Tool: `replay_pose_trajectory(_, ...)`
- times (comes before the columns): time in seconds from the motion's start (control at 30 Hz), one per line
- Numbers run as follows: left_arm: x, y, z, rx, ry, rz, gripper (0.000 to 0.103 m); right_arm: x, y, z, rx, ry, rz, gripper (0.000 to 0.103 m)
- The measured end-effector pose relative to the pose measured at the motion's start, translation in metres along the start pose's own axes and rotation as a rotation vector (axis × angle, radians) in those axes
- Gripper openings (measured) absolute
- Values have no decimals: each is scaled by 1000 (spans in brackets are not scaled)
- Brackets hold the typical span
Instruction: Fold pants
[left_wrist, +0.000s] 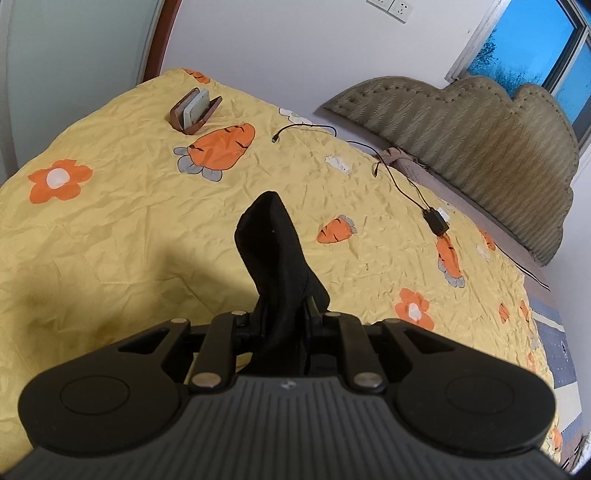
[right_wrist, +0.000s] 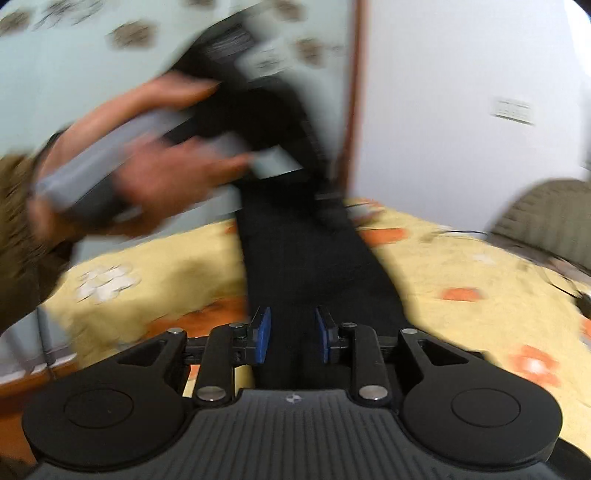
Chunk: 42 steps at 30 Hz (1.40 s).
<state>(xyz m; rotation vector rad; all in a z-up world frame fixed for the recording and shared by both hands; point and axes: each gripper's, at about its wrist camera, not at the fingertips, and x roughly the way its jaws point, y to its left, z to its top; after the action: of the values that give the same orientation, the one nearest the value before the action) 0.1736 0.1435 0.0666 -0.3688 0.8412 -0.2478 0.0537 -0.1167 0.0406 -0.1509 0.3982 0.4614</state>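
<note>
The black pants (left_wrist: 273, 240) rise as a bunched fold from my left gripper (left_wrist: 284, 310), which is shut on them; the cloth hides its fingertips. It hangs over the yellow carrot-print quilt (left_wrist: 129, 229). The right wrist view is blurred. There the pants (right_wrist: 310, 266) hang as a long dark strip from a person's hand (right_wrist: 159, 173), which holds the other gripper high at the upper left, down to my right gripper (right_wrist: 293, 332). Its blue pads (right_wrist: 263, 332) stand apart with their inner faces showing. The cloth fills the gap behind them, and I see no pad pressing on it.
A phone in a brown case (left_wrist: 195, 109) lies at the quilt's far end. A black cable with a charger (left_wrist: 436, 221) runs across the right side of the bed. A padded headboard (left_wrist: 461, 136) lines the right edge below a window (left_wrist: 535, 51). A brown sleeve (right_wrist: 22, 236) fills the left.
</note>
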Motion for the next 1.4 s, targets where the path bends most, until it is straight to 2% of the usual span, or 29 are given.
replay_pose_trajectory(0.07, -1, -2, 0, 0, -1, -6, 15, 12, -36, -1, 37, 58, -143, 25)
replay_pose_trajectory(0.1, -2, -4, 0, 6, -4, -8, 15, 24, -54, -5, 62, 101, -180, 25)
replay_pose_trajectory(0.2, -9, -13, -3, 31, -15, -18, 15, 66, -106, -19, 201, 208, -186, 22)
replay_pose_trajectory(0.27, -12, -18, -4, 44, -18, -24, 15, 93, -127, -23, 255, 264, -192, 20)
replay_pose_trajectory(0.37, -14, -23, -4, 53, -17, -23, 15, 131, -137, -24, 210, 342, -254, 20)
replay_pose_trajectory(0.47, -11, -27, -5, 58, -9, -21, 15, 140, -139, -27, 201, 369, -263, 20)
replay_pose_trajectory(0.57, -11, -28, -6, 60, -10, -21, 15, 111, -128, -22, 192, 298, -286, 20)
replay_pose_trajectory(0.63, -10, -29, -6, 61, -7, -20, 15, 85, -111, -19, 189, 227, -252, 20)
replay_pose_trajectory(0.67, -10, -29, -6, 61, -6, -19, 15, 71, -98, -20, 170, 191, -212, 20)
replay_pose_trajectory(0.8, -9, -29, -6, 72, 1, -24, 15, 25, -32, -27, 114, 104, -169, 21)
replay_pose_trajectory(0.83, -9, -30, -6, 71, 2, -23, 15, 18, -18, -28, 124, 87, -149, 25)
replay_pose_trajectory(0.9, -9, -29, -5, 67, 6, -22, 15, 7, 8, -26, 143, 36, -115, 42)
replay_pose_trajectory(0.93, -9, -30, -5, 69, 8, -22, 15, 5, 19, -25, 142, 21, -112, 60)
replay_pose_trajectory(0.97, -10, -30, -5, 68, 10, -23, 15, 4, 30, -23, 124, 13, -106, 69)
replay_pose_trajectory(1.1, -12, -33, -6, 71, 11, -28, 15, 4, 61, -20, 27, -7, -78, 69)
replay_pose_trajectory(1.3, -17, -47, -12, 87, 7, -51, 15, 34, 69, -20, 34, 33, -227, 70)
replay_pose_trajectory(1.4, -20, -53, -13, 61, 6, -62, 15, 36, 84, -20, 24, 26, -295, 78)
